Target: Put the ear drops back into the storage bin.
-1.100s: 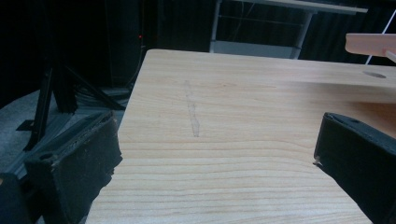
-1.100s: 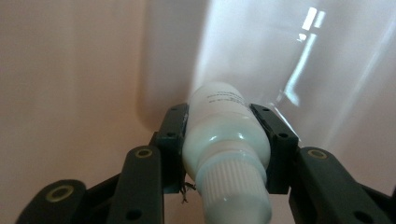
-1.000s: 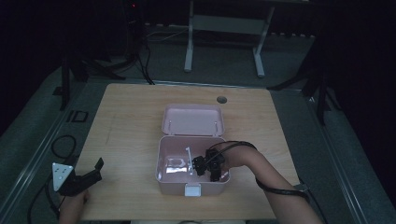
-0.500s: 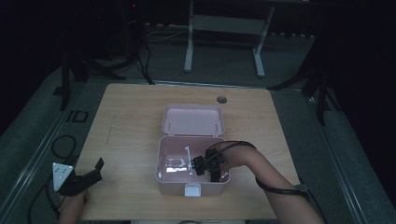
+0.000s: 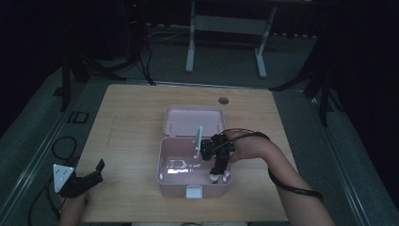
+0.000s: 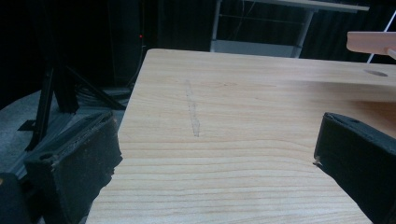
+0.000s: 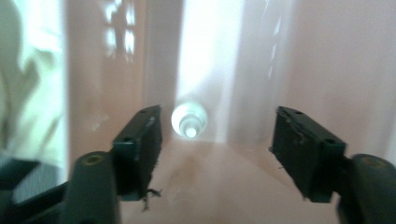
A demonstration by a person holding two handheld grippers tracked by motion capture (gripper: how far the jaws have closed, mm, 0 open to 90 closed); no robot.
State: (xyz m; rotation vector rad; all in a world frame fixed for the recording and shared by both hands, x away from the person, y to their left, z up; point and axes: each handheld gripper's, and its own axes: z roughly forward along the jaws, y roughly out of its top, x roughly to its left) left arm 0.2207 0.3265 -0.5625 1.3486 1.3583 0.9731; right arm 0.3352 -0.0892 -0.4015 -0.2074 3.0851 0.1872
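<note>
An open pink box [image 5: 175, 181] with its lid [image 5: 193, 121] laid back sits at the table's [image 5: 131, 122] near-centre; inside its right end stands a small white object [image 7: 188, 120], and no legible writing is visible. The right gripper [image 5: 219, 170] reaches into the box, jaws wide apart with the white object between and beyond them. The left gripper [image 5: 89, 176] rests at the table's near-left corner, jaws wide and empty.

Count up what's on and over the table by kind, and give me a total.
Pink box, lid open: 1
Small white round object inside the box: 1
Grippers, left and right: 2
Total: 4
</note>
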